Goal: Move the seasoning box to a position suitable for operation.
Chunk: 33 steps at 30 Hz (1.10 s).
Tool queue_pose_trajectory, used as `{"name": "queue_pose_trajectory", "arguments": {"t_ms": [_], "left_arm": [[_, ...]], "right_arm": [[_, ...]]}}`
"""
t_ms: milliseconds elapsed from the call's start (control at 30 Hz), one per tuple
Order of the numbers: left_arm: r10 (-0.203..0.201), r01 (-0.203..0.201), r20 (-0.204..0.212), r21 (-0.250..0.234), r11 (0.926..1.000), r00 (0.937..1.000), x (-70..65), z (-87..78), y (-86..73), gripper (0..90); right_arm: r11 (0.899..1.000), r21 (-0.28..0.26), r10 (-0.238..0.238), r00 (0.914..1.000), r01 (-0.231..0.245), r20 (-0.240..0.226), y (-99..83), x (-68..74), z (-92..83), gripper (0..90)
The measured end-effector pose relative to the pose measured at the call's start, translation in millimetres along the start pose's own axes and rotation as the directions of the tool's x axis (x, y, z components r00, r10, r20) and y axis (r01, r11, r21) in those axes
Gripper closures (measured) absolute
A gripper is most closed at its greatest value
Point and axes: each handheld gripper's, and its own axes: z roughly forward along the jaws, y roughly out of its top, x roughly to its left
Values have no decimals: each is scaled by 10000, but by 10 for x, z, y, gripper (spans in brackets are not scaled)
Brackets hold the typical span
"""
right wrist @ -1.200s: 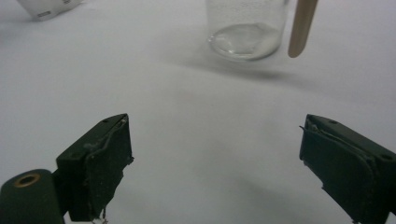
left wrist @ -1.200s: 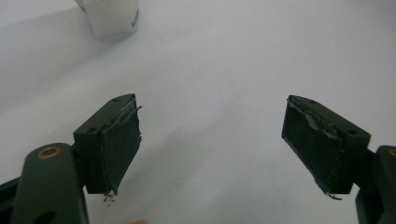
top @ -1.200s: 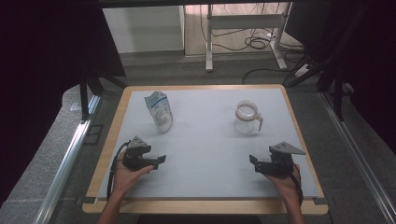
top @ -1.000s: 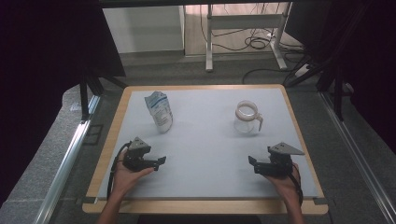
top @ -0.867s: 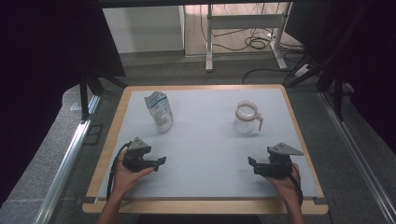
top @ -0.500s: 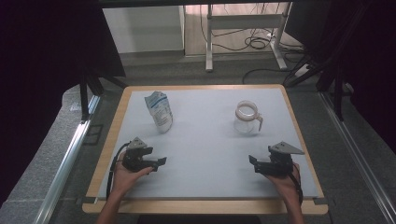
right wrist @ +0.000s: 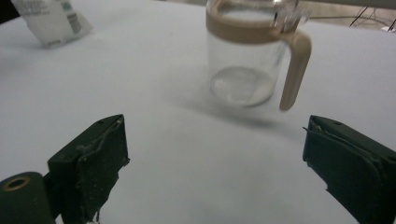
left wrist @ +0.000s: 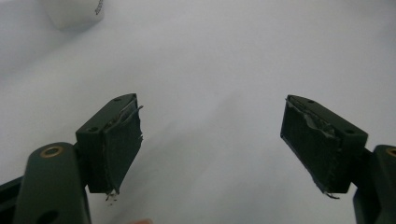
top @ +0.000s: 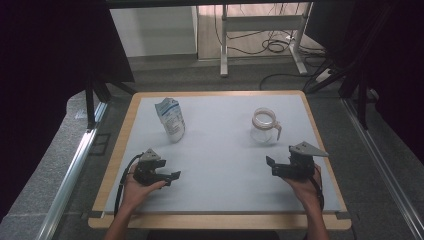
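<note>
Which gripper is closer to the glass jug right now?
Right. The right gripper sits just on the person's side of the jug, jaws open and facing it. The left gripper is across the table, nearer the white pouch.

Clear glass jug (top: pixel 263 126), tan rim and handle, upright, empty, table's far right.

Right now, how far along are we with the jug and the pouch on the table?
Barely begun. Nothing looks done yet: the glass jug stands empty and the pouch stands upright, both untouched on the table. In hand: the right gripper, jaws just opened wide with nothing between them, faces the jug; the left gripper waits open near the table's front edge. Grasping either item, and whatever comes after, is all left.
</note>
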Motion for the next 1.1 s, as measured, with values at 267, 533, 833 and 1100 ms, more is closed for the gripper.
{"name": "queue_pose_trajectory", "arguments": {"t_ms": [267, 533, 833, 1100], "left_arm": [[1, -2, 61, 179, 9998, 10000, -7, 28, -22, 205], [-20, 18, 82, 193, 9998, 10000, -13, 19, -34, 204], [33, -36, 113, 248, 9997, 9999, -22, 12, -36, 202], [20, -23, 81, 306, 9995, 10000, -15, 19, -44, 200]], "right_arm": [[9993, 161, -326, 9995, 325, 43, 250, -51, 164, 38], [9988, 353, -337, 9994, 339, -85, 509, -111, 328, 21], [9982, 590, -86, 9999, 80, 85, 693, -294, 631, 5], [9971, 756, -73, 9999, 83, -137, 781, -370, 871, 0]]}}
